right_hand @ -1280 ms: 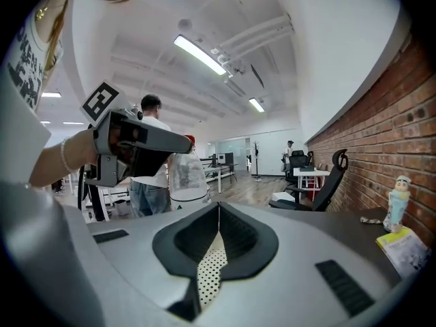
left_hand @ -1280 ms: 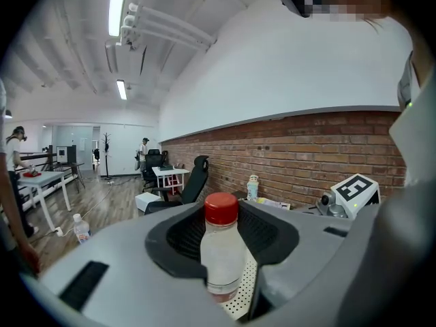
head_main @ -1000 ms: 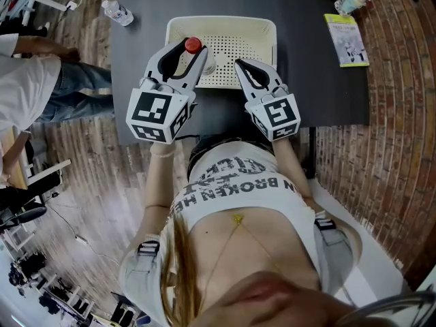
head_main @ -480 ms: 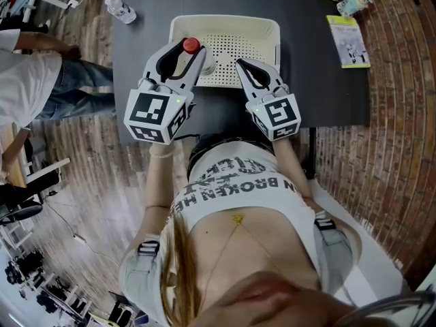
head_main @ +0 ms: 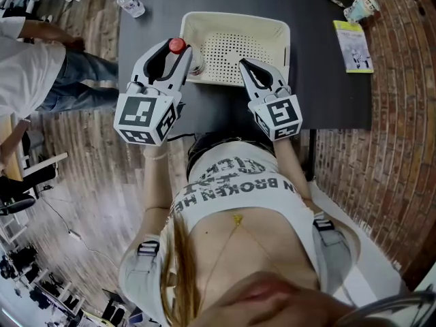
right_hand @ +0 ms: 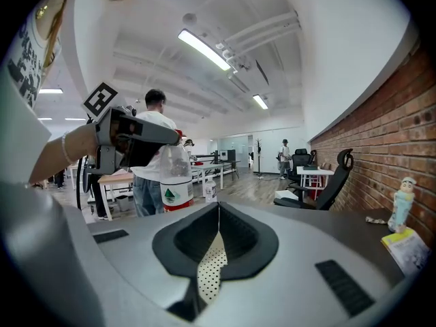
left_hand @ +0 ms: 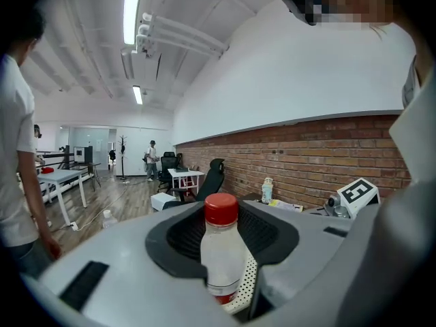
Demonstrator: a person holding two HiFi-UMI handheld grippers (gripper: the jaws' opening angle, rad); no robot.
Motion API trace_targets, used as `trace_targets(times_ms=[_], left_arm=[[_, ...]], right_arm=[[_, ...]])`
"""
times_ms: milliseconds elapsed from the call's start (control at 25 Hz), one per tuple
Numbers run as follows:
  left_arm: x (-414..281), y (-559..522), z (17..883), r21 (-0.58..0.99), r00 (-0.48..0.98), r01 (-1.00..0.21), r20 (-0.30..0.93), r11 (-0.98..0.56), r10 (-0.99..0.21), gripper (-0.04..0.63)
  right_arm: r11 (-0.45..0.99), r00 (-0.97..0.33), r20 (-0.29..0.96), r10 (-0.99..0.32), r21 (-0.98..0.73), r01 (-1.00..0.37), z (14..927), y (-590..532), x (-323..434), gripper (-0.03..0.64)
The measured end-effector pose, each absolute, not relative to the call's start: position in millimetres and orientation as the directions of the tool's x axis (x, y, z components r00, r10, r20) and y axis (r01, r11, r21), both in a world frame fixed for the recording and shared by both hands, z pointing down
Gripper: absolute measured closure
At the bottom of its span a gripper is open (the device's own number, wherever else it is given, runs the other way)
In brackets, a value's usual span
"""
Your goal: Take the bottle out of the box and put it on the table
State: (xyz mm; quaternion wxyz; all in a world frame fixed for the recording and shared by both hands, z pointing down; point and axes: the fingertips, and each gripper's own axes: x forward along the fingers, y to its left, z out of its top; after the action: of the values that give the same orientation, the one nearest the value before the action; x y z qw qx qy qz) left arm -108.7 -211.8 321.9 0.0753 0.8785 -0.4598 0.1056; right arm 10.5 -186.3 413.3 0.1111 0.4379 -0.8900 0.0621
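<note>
One bottle (left_hand: 219,251) clamped upright in left claw (head_main: 178,53).

Left tongs (head_main: 178,50) shifted bottle (head_main: 177,45) leftward (toward box (head_main: 235,17) rim).

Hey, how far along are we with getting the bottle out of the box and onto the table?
Done: the left gripper is closed on the red-capped bottle and holds it in the air. In hand: it hangs at the left rim of the white box. Left: carry it over the dark table, set it down, release. The right gripper is shut and empty.
</note>
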Motion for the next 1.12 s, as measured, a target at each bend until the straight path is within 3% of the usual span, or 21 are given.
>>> trace_targets(times_ms=[640, 1120], left_arm=[[-214, -193, 320, 0.009, 0.479, -0.87, 0.244, -0.492, -0.843, 0.443], [-254, -179, 330, 0.013, 0.473, -0.874, 0.256, -0.486, -0.843, 0.445]], right_arm=[[0.541, -0.525, 0.238, -0.817, 0.006, -0.841, 415, -174, -30, 0.607], [0.505, -0.487, 0.242, -0.839, 0.014, -0.863, 419, -164, -49, 0.607]])
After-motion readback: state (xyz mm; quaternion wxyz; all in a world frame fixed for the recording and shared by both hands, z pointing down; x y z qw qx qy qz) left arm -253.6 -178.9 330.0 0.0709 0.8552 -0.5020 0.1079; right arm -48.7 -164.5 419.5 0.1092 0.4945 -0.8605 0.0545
